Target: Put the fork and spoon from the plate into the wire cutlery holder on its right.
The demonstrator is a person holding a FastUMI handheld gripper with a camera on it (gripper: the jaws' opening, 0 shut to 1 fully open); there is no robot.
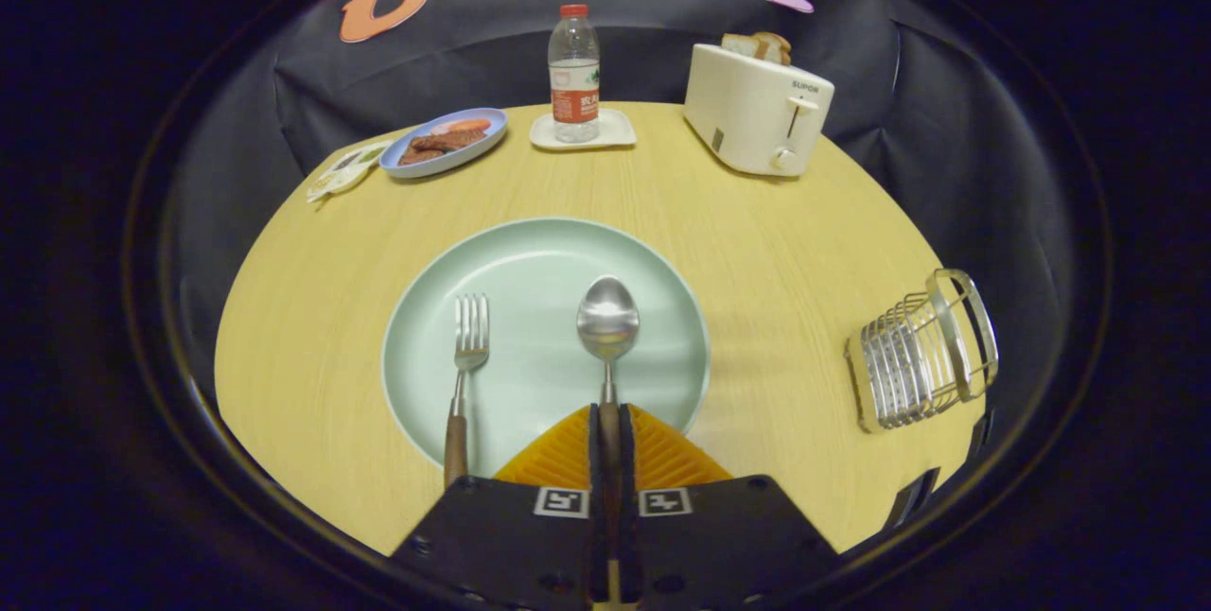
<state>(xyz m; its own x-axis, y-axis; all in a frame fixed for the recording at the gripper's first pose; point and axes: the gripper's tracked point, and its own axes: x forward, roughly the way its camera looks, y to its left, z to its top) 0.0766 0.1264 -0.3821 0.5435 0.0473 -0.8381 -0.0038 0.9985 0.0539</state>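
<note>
A pale green plate (530,261) lies on the round wooden table just ahead of the fingers. A spoon (607,322) lies on it, bowl pointing away, and its brown handle runs back between the two fingers. My gripper (610,422) is shut on that handle, both pads pressing its sides. A fork (465,375) with a brown handle lies to the left of the spoon, tines pointing away, its handle reaching over the plate's near rim. The wire cutlery holder (922,351) stands to the right of the plate, near the table's edge.
At the back of the table stand a cream toaster (755,110) with bread in it, a water bottle (574,72) on a small white tray, and a blue plate of food (445,142) with sauce packets (341,174) beside it. Bare wood lies between plate and holder.
</note>
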